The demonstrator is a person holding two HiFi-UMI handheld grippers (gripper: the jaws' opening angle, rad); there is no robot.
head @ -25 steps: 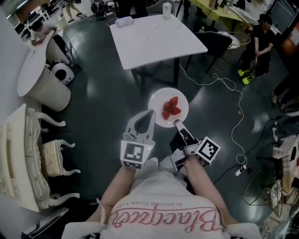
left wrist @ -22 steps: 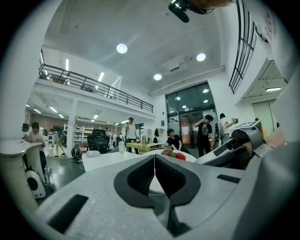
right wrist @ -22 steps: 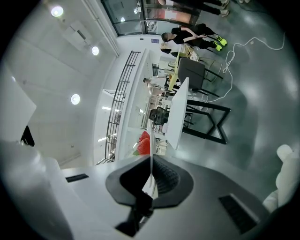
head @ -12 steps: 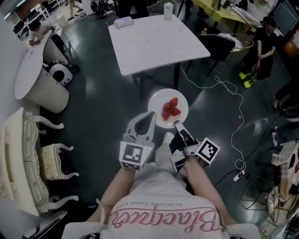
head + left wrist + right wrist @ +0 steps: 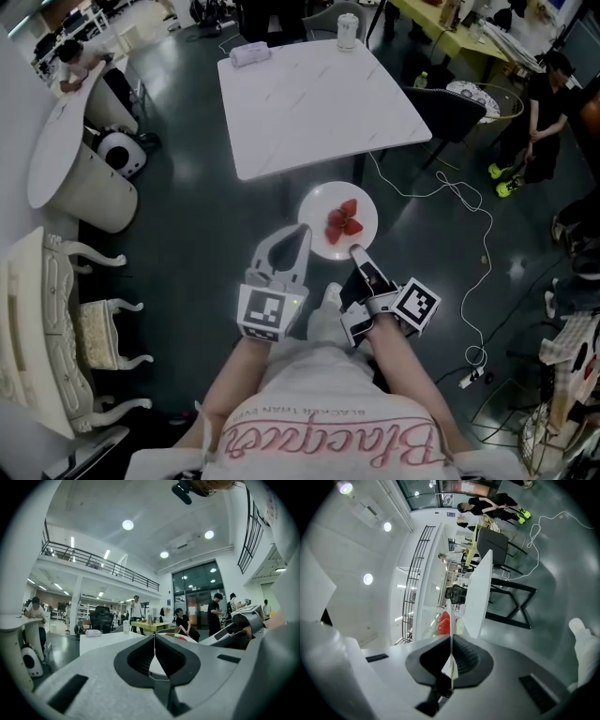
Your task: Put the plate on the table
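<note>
Plate (image 5: 319,208), strawberries (image 5: 343,220) on it, is up in the air over the dark floor (image 5: 206,225), near the white table (image 5: 309,94) but not on it. My right gripper (image 5: 354,249) is clamped on its near rim. My left gripper (image 5: 304,228) has its jaws pressed together on nothing, tip at the plate's left rim.

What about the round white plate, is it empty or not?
Not empty: red strawberries sit in the middle of the round white plate.
</note>
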